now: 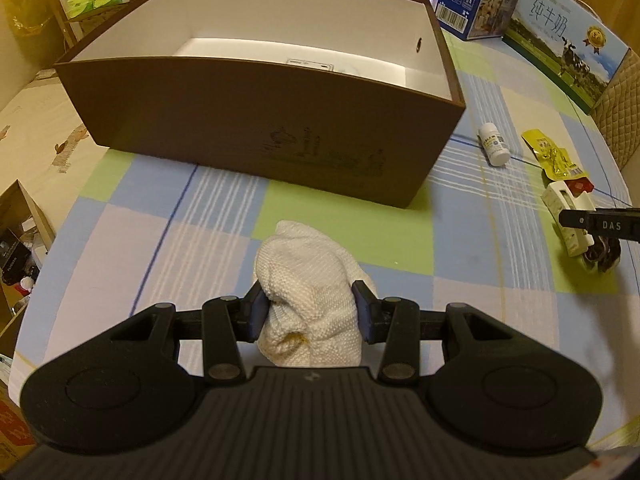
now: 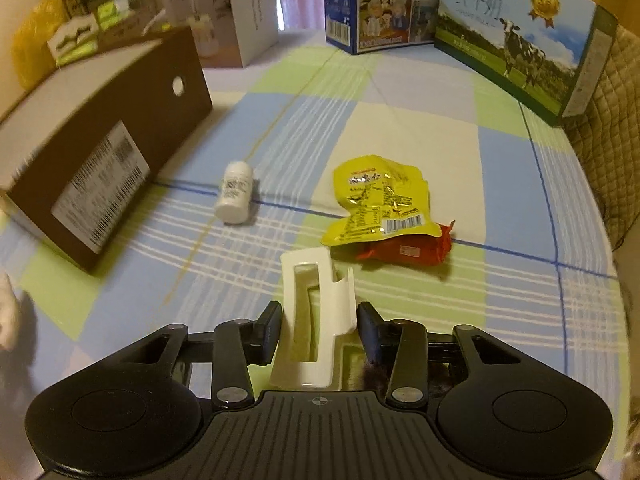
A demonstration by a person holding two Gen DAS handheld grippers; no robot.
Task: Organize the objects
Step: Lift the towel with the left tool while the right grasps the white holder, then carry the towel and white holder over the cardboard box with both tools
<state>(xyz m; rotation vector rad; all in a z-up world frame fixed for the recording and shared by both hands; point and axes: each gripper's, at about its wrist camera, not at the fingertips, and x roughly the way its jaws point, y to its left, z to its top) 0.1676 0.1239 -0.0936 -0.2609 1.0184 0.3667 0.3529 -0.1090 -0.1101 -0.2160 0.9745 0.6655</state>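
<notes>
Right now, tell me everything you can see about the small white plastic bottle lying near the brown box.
The small white plastic bottle is a stubby cylinder with a printed label round its middle, capped. It lies on its side on the checked tablecloth, just right of the brown cardboard box, left of the yellow snack packet. Nothing touches it.

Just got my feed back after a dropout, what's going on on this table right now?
A person is tidying loose items with two handheld tools. The left tool is closed on a bunched white cloth in front of the open brown box. The right tool brackets a white plastic clip; its grip isn't clear. A small white bottle, a yellow snack packet and a red packet lie on the checked tablecloth outside the box.
</notes>
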